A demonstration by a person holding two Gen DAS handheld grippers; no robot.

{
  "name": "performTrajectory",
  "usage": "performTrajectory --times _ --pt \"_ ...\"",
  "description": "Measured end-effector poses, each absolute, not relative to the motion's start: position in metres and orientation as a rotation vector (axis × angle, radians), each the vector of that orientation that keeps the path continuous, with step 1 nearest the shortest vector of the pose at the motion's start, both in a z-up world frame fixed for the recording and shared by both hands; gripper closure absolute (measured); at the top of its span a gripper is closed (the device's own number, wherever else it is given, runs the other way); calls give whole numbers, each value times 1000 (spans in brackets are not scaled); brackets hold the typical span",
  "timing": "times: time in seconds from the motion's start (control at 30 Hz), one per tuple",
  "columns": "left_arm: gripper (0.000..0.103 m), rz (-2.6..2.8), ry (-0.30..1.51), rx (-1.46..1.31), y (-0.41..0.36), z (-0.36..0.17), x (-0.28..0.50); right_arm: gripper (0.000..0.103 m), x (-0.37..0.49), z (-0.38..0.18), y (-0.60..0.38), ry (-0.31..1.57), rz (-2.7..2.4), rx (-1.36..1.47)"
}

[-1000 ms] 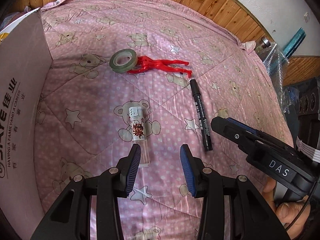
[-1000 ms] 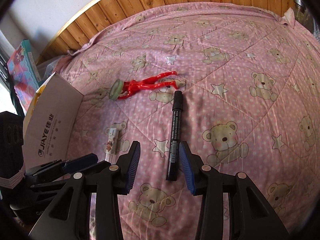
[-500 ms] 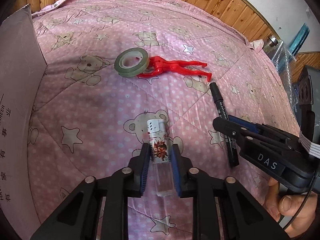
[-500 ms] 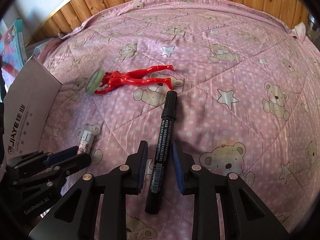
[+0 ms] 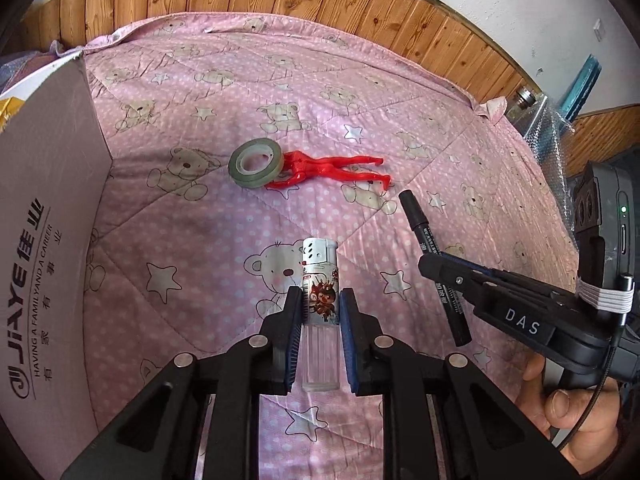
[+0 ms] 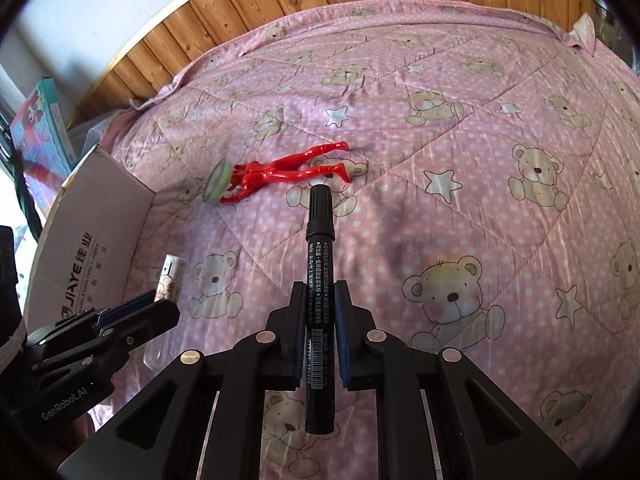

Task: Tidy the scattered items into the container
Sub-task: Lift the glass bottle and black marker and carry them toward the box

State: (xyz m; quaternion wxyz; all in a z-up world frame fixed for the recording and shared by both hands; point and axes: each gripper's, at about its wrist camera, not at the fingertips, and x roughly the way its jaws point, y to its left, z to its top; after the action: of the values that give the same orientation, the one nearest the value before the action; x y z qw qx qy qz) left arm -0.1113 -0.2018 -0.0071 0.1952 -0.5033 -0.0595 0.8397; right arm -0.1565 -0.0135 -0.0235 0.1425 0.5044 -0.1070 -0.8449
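Both tongs have closed since a second ago: your left tongs (image 5: 320, 312) now clamp the lighter (image 5: 321, 304), and your right tongs (image 6: 319, 308) clamp the black marker (image 6: 319, 280). Both items look lifted clear of the bed (image 5: 400, 112), so I'd say the grasps are done and the carry to the cardboard box (image 5: 44, 216) is next; it sits at 9 o'clock in the left view. The lighter has a clear hard plastic body with a printed label and a metal cap. It's slick, so mind slip. The marker is a smooth cylinder, gripped mid-barrel. Still lying at 12 o'clock: the tape roll (image 5: 257, 162), a flat ring, touching the glossy red plastic figure (image 5: 328, 168). The quilt is soft and padded.
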Motion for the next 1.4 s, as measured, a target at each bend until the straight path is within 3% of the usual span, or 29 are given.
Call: performTrajectory --times 1.4 --pt "84 2478 -132 -1131 -217 97 -4 89 -45 73 -41 -261 -2487 1208"
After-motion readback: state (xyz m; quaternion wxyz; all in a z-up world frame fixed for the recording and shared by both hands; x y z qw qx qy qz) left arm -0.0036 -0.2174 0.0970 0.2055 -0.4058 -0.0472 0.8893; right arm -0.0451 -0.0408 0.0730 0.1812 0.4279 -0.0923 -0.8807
